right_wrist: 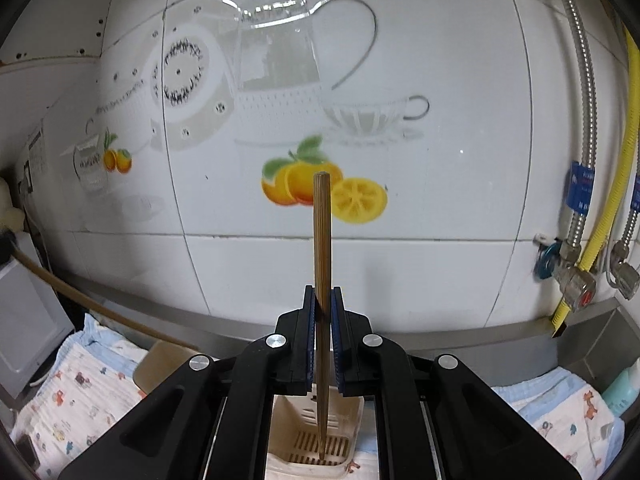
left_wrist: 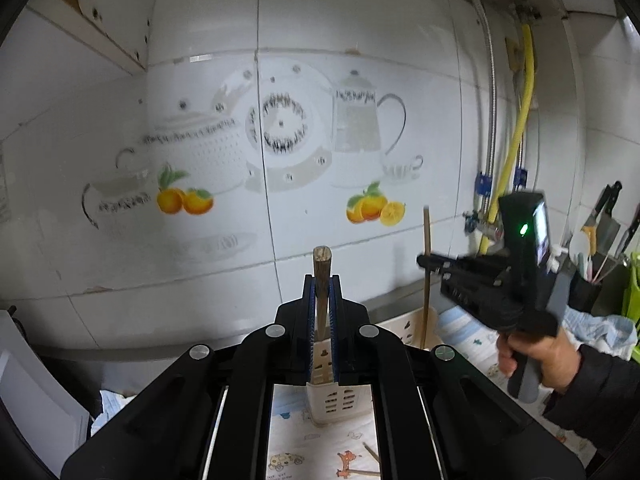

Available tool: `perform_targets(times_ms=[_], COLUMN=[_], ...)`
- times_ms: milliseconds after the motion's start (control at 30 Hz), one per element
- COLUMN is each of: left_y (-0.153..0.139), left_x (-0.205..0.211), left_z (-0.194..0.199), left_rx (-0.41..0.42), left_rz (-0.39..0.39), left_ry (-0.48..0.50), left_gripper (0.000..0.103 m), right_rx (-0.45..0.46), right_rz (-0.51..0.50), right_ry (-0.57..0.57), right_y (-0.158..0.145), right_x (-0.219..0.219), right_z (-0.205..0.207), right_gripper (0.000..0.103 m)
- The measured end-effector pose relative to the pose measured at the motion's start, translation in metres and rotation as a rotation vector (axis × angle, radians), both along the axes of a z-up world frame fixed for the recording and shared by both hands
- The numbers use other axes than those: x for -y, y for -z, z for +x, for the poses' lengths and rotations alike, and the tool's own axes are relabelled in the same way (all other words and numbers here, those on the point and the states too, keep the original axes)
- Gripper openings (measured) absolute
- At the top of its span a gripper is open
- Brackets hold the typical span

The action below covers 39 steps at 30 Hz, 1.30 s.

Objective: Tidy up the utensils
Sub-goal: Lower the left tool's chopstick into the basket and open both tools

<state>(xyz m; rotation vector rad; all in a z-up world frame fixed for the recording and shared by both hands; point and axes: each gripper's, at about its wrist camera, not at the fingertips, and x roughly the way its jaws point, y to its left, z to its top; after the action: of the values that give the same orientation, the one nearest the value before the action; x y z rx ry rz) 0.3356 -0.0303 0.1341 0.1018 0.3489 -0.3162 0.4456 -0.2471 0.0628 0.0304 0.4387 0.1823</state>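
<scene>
- Left gripper (left_wrist: 322, 280): fingers closed on upright chopstick (left_wrist: 321, 276), above beige holder (left_wrist: 332, 400).
- Right gripper (right_wrist: 322, 294): fingers clamp second chopstick (right_wrist: 322, 232), tip inside holder, on patterned cloth (right_wrist: 80, 392).

My left gripper (left_wrist: 322, 284) pinches a matt, rough-ended wooden chopstick (left_wrist: 321, 276) between ribbed blue pads. Below it stands a slotted cream plastic holder (left_wrist: 334, 400) on soft printed cloth (left_wrist: 316, 456). Behind the holder, the wall tiles (left_wrist: 208, 248) are glossy.
</scene>
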Motion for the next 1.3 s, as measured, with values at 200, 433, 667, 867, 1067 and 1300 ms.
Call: perform_targets(times_ms=[200, 433, 667, 867, 1067, 1300], left_y=[-0.015, 0.002, 0.028, 0.05, 0.062, 0.051], left_x=[0.001, 0.007, 0.011, 0.009, 0.007, 0.002], left_z=[-0.016, -0.002, 0.023, 0.044, 0.05, 0.035], left_rx=[0.039, -0.042, -0.121, -0.191, -0.214, -0.162], left_rz=[0.006, 0.014, 0.036, 0.018, 0.013, 0.003], left_ry=[0.014, 0.021, 0.016, 0.011, -0.006, -0.041], left_gripper=[0.006, 0.006, 0.006, 0.006, 0.007, 0.041], right_rx=[-0.03, -0.032, -0.028, -0.044, -0.109, -0.213], right_rz=[0.017, 0.002, -0.005, -0.01, -0.006, 0.001], right_ry=[0.001, -0.004, -0.007, -0.017, -0.013, -0.011], right_y=[0.009, 0.011, 0.007, 0.005, 0.022, 0.053], right_x=[0.004, 0.0, 0.001, 0.007, 0.019, 0.033], right_z=[0.002, -0.002, -0.01, -0.036, -0.074, -0.125], right_gripper=[0.007, 0.008, 0.018, 0.028, 0.034, 0.034])
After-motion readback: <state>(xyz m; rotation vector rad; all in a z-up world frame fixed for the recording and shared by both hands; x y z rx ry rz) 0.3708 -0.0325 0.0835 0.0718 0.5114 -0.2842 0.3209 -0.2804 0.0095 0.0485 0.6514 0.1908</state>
